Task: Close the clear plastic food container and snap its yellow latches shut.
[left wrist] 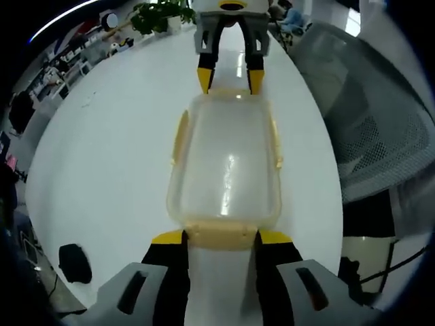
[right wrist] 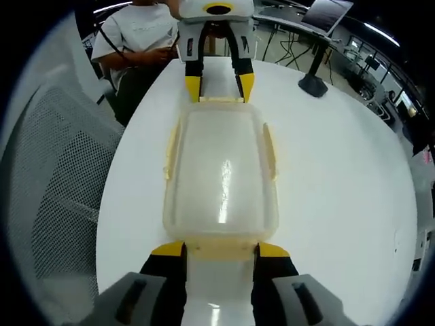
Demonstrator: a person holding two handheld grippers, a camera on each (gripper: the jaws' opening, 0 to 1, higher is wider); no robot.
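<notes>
Container (left wrist: 228, 166) sits closed on the white table (left wrist: 109, 170), lid on, lying lengthwise between the two grippers, so each one has an end of it. Left gripper (left wrist: 221, 238) has its yellow-tipped jaws spread apart on either side of the yellow latch (left wrist: 221, 236) at its end, tips right by the corners, so it's loose and not squeezing anything. Right gripper (right wrist: 221, 250) is set up the same way at the opposite end, jaws wide and flanking that end's latch (right wrist: 221, 248). Side latches (right wrist: 270, 151) run along both long edges and look folded against the walls, though through the fisheye I can't really tell if they're snapped. Mesh office chair (right wrist: 51, 176) is just off one long edge of the table, and a person in a light shirt (right wrist: 139, 30) sits beyond the far edge.
</notes>
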